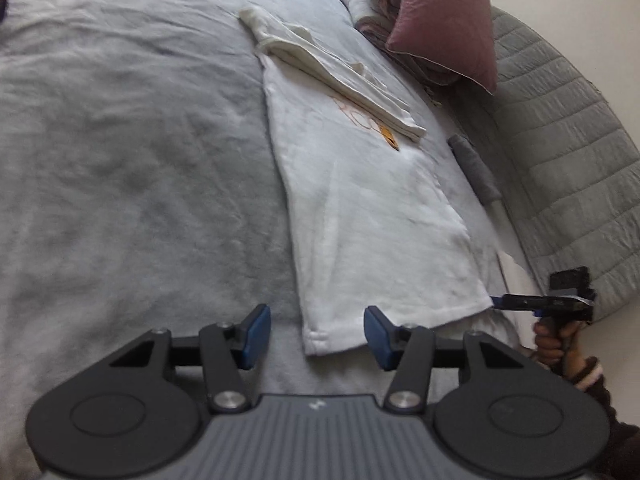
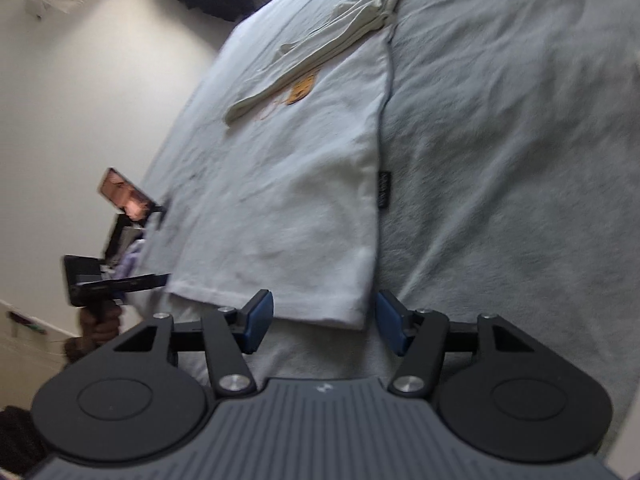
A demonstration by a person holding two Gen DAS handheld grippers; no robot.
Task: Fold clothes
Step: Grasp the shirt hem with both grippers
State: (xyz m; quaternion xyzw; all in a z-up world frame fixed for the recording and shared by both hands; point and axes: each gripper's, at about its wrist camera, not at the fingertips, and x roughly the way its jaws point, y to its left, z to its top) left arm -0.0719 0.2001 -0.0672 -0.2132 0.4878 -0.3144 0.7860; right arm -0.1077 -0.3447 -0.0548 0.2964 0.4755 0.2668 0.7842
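Seen from the left wrist, a grey bedspread (image 1: 120, 160) covers a wide bed, with a mauve pillow (image 1: 444, 20) and a heap of laundry at the far end, and a quilted grey headboard (image 1: 568, 160) curving along the right. A white T-shirt (image 1: 372, 216), sleeves already folded in, lies flat on the bedspread with its hem nearest the camera. The left gripper (image 1: 316, 336) hangs over the left hem corner, jaws apart, nothing pinched. If it closes from here, I judge it may catch only the top layer, or bedspread with it.

From the right wrist, the bedspread (image 2: 520, 160) runs to a pale wall (image 2: 100, 80). The right gripper (image 2: 324, 320) stands open at the T-shirt's (image 2: 288, 184) other hem corner, fabric between the jaws but not clamped. Uneven grips would skew the fold, and the tucked sleeve (image 2: 320, 56) could slide out when lifted.
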